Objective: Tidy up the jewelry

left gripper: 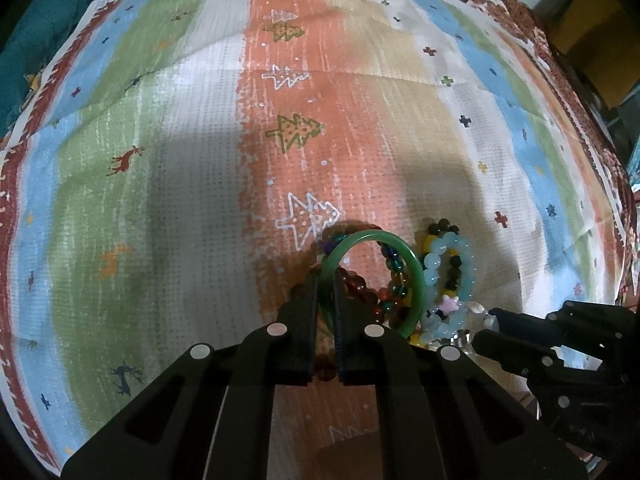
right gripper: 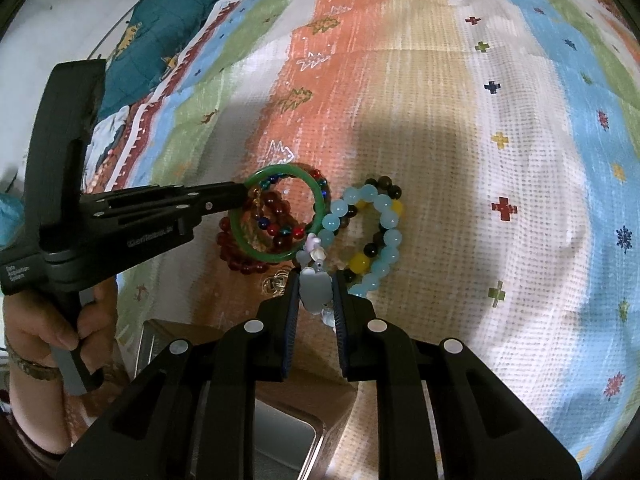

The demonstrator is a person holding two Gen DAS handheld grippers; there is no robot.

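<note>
A green jade bangle (left gripper: 414, 268) stands tilted over a pile of bracelets on the striped cloth. My left gripper (left gripper: 327, 292) is shut on the bangle's near rim; it also shows in the right wrist view (right gripper: 240, 196) gripping the bangle (right gripper: 280, 256). Under it lie dark red bead bracelets (right gripper: 244, 264) and a multicoloured glass bead bracelet (left gripper: 398, 280). A light blue bead bracelet (right gripper: 386, 220) with yellow and dark beads lies to the right. My right gripper (right gripper: 316, 288) is shut on a pale grey charm (right gripper: 316, 290) joined to small shell beads.
The striped, patterned cloth (left gripper: 200, 160) covers the whole surface. A brown box with a metal-rimmed tray (right gripper: 280, 432) sits below my right gripper. A teal quilt (right gripper: 160, 36) lies at the far left edge. A thin gold trinket (right gripper: 276, 280) lies by the red beads.
</note>
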